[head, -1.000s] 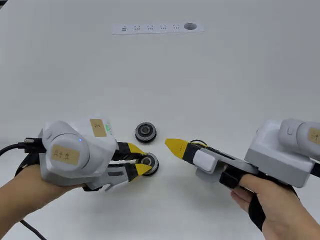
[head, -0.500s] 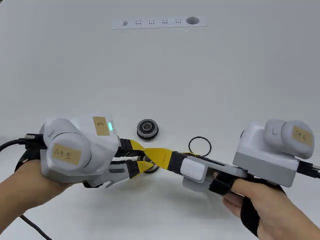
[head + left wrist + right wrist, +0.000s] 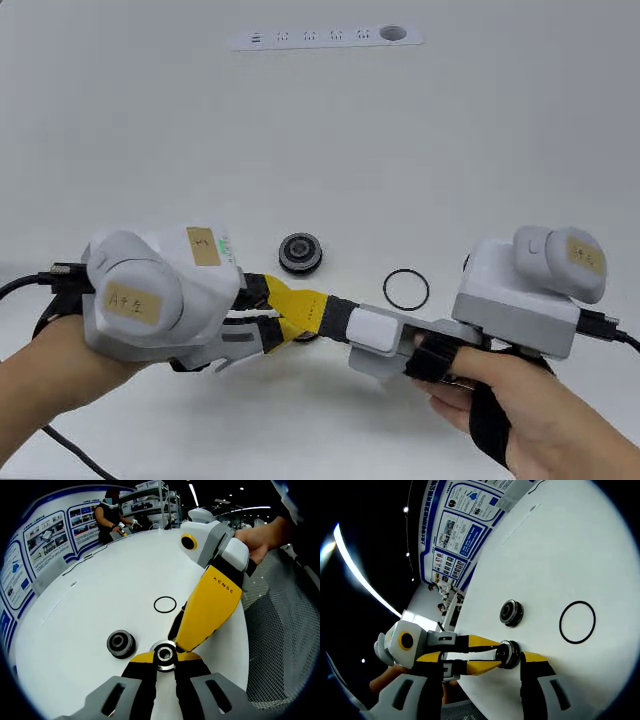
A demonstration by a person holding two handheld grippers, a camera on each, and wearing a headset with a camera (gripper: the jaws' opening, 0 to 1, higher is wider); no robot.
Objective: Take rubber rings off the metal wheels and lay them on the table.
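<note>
My left gripper (image 3: 283, 322) is shut on a metal wheel (image 3: 165, 656) with a black rubber rim, just above the table. My right gripper (image 3: 300, 312) reaches in from the right, and its yellow jaws press on both sides of the same wheel (image 3: 509, 653). In the head view the jaws hide most of this wheel. A second wheel (image 3: 300, 252) with its rubber ring on lies flat just behind the grippers. One loose rubber ring (image 3: 406, 289) lies on the table to the right of them.
A white power strip (image 3: 325, 37) lies at the far edge of the white table (image 3: 480, 150). A black cable (image 3: 20, 288) trails from the left gripper. A person (image 3: 111, 515) stands far behind the table.
My right gripper has moved left, from beside the loose ring to the wheel held in my left gripper, and now grips it. The loose ring it covered has come into sight.
</note>
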